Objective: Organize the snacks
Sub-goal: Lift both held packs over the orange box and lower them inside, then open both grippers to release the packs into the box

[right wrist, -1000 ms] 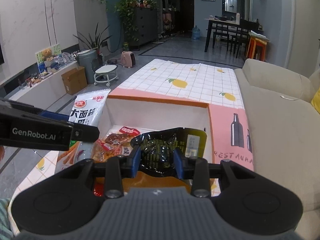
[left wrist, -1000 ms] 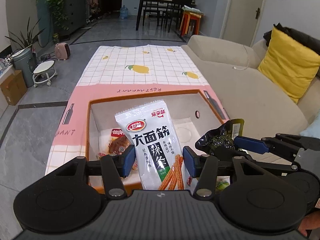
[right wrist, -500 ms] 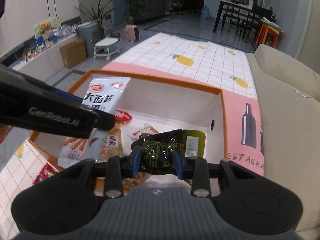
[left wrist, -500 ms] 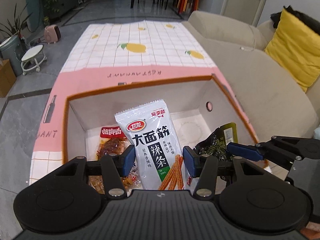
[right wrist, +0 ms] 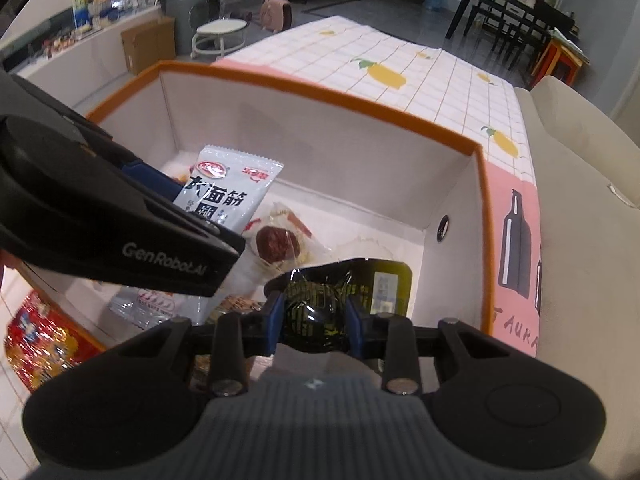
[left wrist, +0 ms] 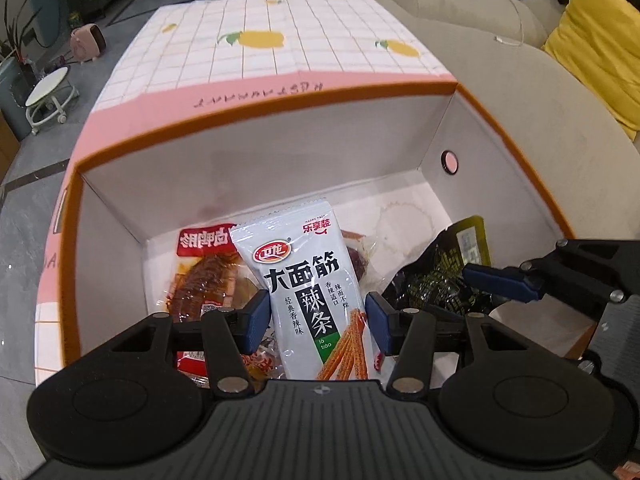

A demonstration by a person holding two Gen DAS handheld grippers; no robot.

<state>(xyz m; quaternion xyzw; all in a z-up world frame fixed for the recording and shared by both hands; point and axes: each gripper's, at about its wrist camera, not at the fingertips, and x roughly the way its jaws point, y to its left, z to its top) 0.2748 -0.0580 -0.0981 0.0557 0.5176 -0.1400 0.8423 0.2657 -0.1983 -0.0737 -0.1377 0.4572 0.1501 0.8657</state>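
Left gripper (left wrist: 316,316) is pinching light, floppy white pouch (left wrist: 308,276) mid-body; right gripper (right wrist: 314,316), jaws narrow, is squeezing crinkly black pack (right wrist: 332,300), prob slippery, over box (right wrist: 320,84).

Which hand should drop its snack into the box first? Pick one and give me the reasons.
Probably the right. The right gripper holds the black packet over a bare patch of the box floor. The left gripper holds the white spicy-strip bag above snacks already lying there.
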